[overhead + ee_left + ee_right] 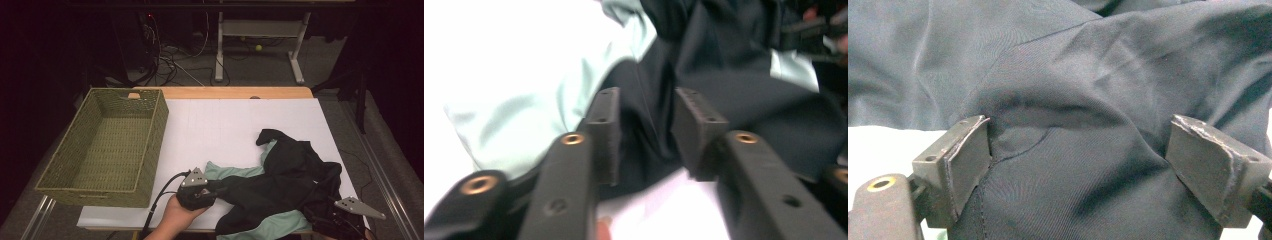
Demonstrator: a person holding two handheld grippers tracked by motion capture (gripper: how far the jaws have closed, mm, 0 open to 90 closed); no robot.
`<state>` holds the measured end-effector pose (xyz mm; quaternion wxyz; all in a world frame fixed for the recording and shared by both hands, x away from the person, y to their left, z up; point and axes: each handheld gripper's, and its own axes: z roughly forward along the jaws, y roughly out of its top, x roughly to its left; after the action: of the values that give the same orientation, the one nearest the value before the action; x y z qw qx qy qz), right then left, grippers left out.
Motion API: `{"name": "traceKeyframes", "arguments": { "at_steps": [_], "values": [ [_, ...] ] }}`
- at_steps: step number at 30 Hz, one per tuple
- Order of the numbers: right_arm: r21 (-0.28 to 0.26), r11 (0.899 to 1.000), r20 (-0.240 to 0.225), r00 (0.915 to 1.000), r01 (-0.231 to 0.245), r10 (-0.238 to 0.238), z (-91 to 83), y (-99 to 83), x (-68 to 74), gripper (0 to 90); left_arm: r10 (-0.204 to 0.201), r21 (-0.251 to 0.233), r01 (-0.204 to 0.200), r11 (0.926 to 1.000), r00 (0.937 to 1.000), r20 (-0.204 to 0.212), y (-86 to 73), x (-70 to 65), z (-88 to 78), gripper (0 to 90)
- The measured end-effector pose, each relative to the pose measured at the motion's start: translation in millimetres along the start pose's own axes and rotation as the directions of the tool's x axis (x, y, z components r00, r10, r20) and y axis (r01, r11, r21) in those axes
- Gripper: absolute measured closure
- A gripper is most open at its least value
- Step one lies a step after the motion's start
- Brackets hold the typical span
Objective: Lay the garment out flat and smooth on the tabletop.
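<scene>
**Both grippers at the dark garment, near table edge**

Nearest the person, the left hand (pixel 176 216) came in from the bottom edge, palm wrapped under the left gripper (pixel 209 188), which lay low and roughly level, pointing right toward the cloth pile. In the left gripper view its jaws stood partly apart w/ a fold of the black garment (pixel 734 75) between them; the pads looked clear of the cloth, tho blur made that hard to confirm. No earlier frame to compare.

At the near right corner, the right gripper (pixel 332 212) sat at the garment's edge, grey plate on top, hand mostly cut off by the frame. In the right gripper view its jaws stood wide, black fabric bulging between them, left pad about touching a fold, right pad apart from it.

The black garment (pixel 290 175) lay crumpled on the white table (pixel 210 125), front right, atop a mint-green cloth (pixel 235 171) peeking out left & below.

Farther left, a green wicker basket (pixel 67 187) sat on the table's left side, well apart from the clothes. Beyond: floor cables (pixel 170 65), a desk frame (pixel 260 30).
</scene>
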<state>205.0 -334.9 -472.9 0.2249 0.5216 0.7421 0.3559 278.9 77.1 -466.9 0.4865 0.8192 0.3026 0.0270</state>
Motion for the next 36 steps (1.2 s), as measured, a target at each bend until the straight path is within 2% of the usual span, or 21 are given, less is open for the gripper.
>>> {"name": "traceKeyframes", "arguments": {
  "at_steps": [3,7,11,13,15,18,20,22,24,26,29,33,36],
  "values": [
    [0.004,1.000,-0.001,1.0000,0.000,0.000,1.5,0.4,0.0,12.5,-0.003,-0.018,0.002,0.9998,0.9999,-0.011,15.4,1.9,7.4,46.6],
    [0.004,1.000,-0.001,1.0000,-0.001,0.001,2.0,0.3,0.1,12.9,0.008,0.007,-0.008,0.9999,1.0000,-0.003,37.2,5.0,30.1,41.5],
    [0.001,1.000,-0.004,1.0000,0.001,-0.001,2.2,-0.2,-0.5,13.3,0.035,0.075,-0.034,0.9966,0.9994,-0.005,51.7,4.4,58.2,41.5],
    [0.000,1.000,-0.005,1.0000,0.003,-0.003,2.1,-0.3,-0.5,13.5,0.019,0.113,-0.020,0.9935,0.9998,0.008,54.0,5.7,72.0,41.5],
    [-0.001,1.000,-0.007,1.0000,0.004,-0.004,2.2,-0.4,-1.1,13.6,0.021,0.165,-0.021,0.9861,0.9998,0.003,53.9,5.7,84.7,41.6],
    [-0.001,1.000,-0.009,1.0000,0.004,-0.004,2.2,-0.4,-1.4,13.8,0.020,0.215,-0.016,0.9765,0.9996,-0.019,52.6,7.1,96.7,41.8],
    [-0.001,1.000,-0.009,0.9999,0.006,-0.006,2.3,-0.4,-1.2,14.1,0.030,0.219,-0.021,0.9755,0.9989,-0.036,53.4,6.3,97.7,46.0],
    [-0.001,1.000,-0.009,0.9999,0.006,-0.006,2.6,-0.3,-1.0,14.5,0.029,0.225,-0.019,0.9742,0.9988,-0.039,54.1,7.0,97.5,55.9],
    [0.001,1.000,-0.007,0.9999,0.007,-0.007,2.9,0.1,-0.6,15.1,0.016,0.243,-0.012,0.9701,0.9998,-0.014,53.7,8.7,96.7,71.2],
    [0.003,1.000,-0.003,0.9999,0.012,-0.012,3.1,0.3,0.0,16.0,0.037,0.241,-0.032,0.9701,0.9992,-0.017,51.7,6.8,94.0,78.8],
    [0.001,1.000,0.001,0.9997,0.023,-0.023,3.0,0.1,0.5,20.4,0.044,0.218,-0.041,0.9750,0.9990,-0.006,45.1,2.6,82.7,80.9],
    [0.007,0.999,0.006,0.9992,0.039,-0.039,5.2,4.2,1.6,26.7,0.033,0.154,-0.035,0.9875,0.9993,0.018,24.8,-10.9,49.9,81.1],
    [0.002,0.998,0.007,0.9984,0.057,-0.057,10.8,10.7,2.7,33.3,0.021,0.136,-0.024,0.9905,0.9994,0.026,7.2,-18.1,28.6,81.1]
  ]
}}
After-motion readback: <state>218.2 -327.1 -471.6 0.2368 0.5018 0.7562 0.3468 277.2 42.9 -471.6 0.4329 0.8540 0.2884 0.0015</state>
